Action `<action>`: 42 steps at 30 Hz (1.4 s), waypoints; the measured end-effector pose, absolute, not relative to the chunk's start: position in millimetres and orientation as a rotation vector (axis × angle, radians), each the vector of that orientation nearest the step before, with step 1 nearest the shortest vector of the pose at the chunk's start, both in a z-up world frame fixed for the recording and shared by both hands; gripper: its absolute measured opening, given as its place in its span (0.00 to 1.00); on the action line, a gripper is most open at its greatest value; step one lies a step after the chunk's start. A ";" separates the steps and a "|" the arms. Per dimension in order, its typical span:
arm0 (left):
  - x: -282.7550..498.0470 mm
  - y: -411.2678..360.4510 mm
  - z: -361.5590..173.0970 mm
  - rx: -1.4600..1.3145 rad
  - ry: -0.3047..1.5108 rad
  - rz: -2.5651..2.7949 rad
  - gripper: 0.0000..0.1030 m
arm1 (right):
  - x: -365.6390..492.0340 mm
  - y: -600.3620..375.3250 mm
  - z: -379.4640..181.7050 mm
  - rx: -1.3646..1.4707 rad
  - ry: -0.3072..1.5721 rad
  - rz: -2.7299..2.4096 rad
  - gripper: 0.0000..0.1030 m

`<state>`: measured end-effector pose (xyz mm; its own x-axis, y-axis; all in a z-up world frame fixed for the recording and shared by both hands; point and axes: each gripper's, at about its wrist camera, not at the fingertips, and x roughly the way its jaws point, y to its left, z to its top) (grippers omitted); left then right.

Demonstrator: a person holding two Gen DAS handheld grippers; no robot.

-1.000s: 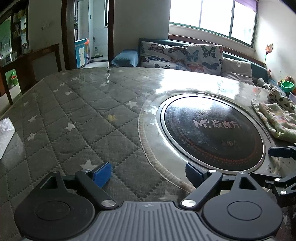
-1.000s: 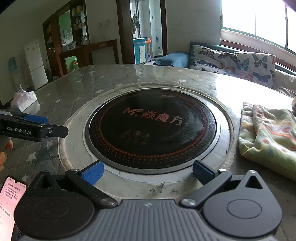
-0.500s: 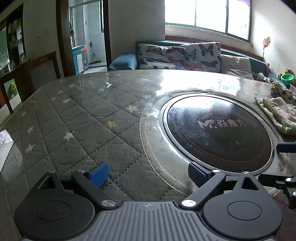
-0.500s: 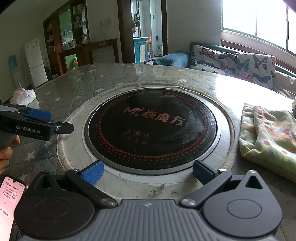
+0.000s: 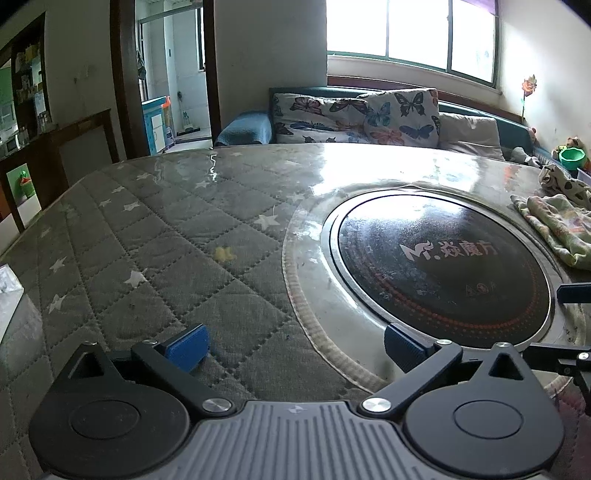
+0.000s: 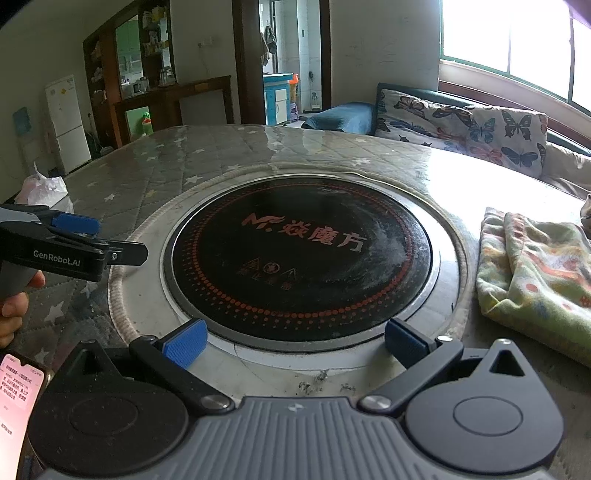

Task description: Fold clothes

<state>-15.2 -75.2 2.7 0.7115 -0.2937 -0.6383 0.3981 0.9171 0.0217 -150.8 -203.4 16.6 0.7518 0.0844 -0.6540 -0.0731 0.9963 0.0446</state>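
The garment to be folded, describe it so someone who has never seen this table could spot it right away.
Find the round black induction cooktop set in the middle of the table. Just to its right lies a crumpled pale yellow-green patterned garment. The spotted cloth behind it is white with dark dots.

1. Daylight comes in through the window [image 5: 410, 33] at the back, and the glass is so bright it looks plain white.
2. That light makes a shiny white glare on the counter [image 5: 369, 173] near the window.
3. The side of the room with the doorway [image 6: 284, 59] is darker.
4. Both pictures bend at the edges, and the corners go black.
5. Things look fairly sharp, with no smearing.
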 end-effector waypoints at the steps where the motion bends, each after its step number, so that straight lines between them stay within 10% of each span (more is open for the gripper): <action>1: -15.2 -75.3 2.4 0.163 0.677 -0.385 1.00 | -150.9 -203.3 16.5 0.016 0.715 0.086 1.00; 42: -18.6 -80.5 1.5 0.164 0.678 -0.382 1.00 | -151.8 -206.3 18.2 0.010 0.716 0.085 1.00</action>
<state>-18.6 -80.5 1.5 0.7129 -0.2908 -0.6382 0.3961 0.9179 0.0242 -151.8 -206.3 18.2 0.7514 0.0810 -0.6548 -0.0739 0.9965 0.0386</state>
